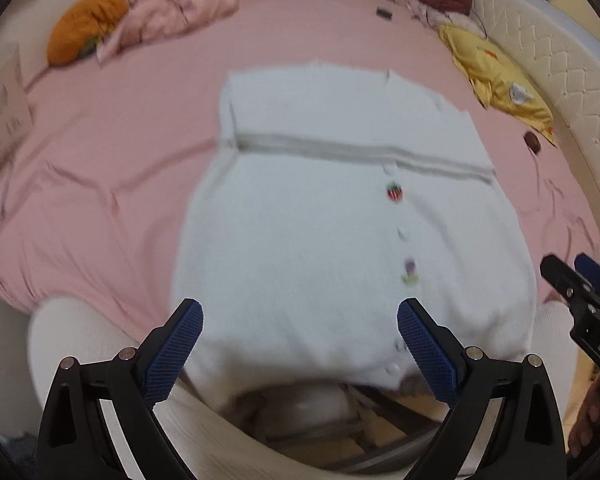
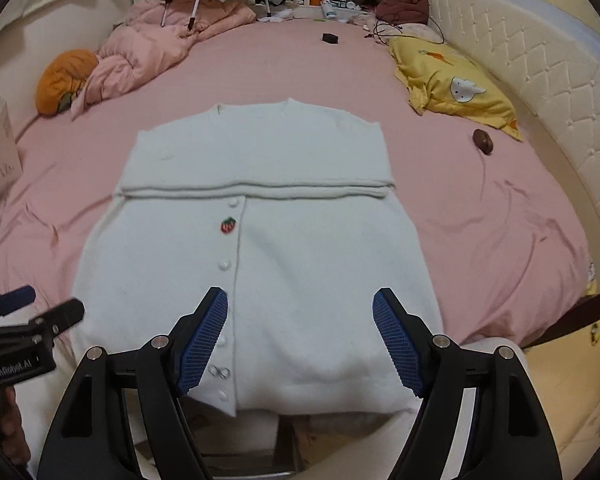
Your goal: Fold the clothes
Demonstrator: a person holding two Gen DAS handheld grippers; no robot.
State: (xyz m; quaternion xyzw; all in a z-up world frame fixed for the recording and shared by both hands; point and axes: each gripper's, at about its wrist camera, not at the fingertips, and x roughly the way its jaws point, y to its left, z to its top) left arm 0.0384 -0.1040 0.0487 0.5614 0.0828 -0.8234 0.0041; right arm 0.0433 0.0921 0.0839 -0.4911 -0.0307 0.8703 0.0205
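Note:
A white knit cardigan [image 2: 268,216] lies flat on the pink bed sheet [image 2: 480,216], buttons up, with a strawberry patch and its sleeves folded across the chest as a band. Its hem hangs over the bed's near edge. It also shows blurred in the left wrist view [image 1: 320,216]. My left gripper [image 1: 300,344] is open and empty, above the hem's left part. My right gripper [image 2: 300,336] is open and empty, above the hem's right part. Each gripper shows at the edge of the other's view: the right gripper [image 1: 576,280] and the left gripper [image 2: 40,308].
A yellow pillow [image 2: 456,80] and a small brown object [image 2: 483,141] lie at the right by the padded headboard [image 2: 540,64]. A pink quilt [image 2: 156,48] and an orange cushion [image 2: 60,80] are at the far left. A small black box [image 2: 330,37] lies far back.

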